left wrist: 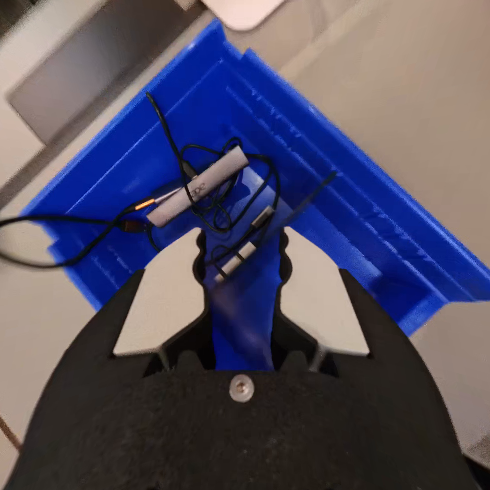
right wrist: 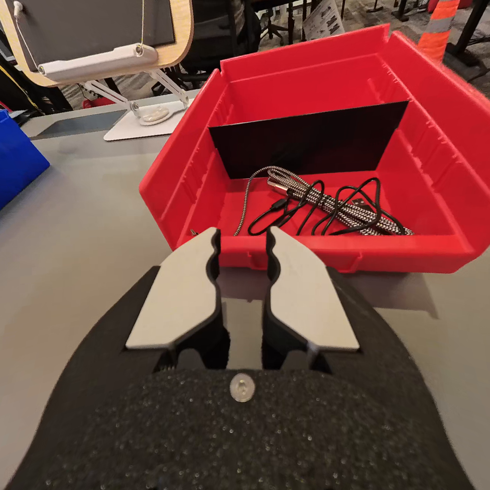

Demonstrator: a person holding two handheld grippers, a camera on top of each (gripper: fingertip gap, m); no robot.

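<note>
**Two bins, two grippers, nothing held**

Over on the left side, the left gripper hangs above the blue bin, looking steeply down into it, jaws parted with only blue floor and a pair of small silver adapters showing in the gap. Nothing gripped. Just past the fingertips lies a grey hub bar, tangled in thin black cable that loops all around it. One dark lead spills over the bin's low wall and out onto the tabletop, with an orange-tipped plug and a USB plug close to that wall. A thin dark divider stands on edge to the right of the tangle. The view is blurred, so finer detail is lost. Open grey tabletop lies beyond the bin's rims on every side.

On the right, the right gripper sits low over the tabletop, jaws apart by a narrow gap and empty, tips right at the low front lip of the red bin. Inside the near compartment, a braided black-and-white cable lies bundled with a thin black cable looped over it. A black divider panel walls off the rear compartment. A white stand sits beyond the bin's left corner, and the blue bin's corner shows at far left, well apart, with bare tabletop between.
</note>
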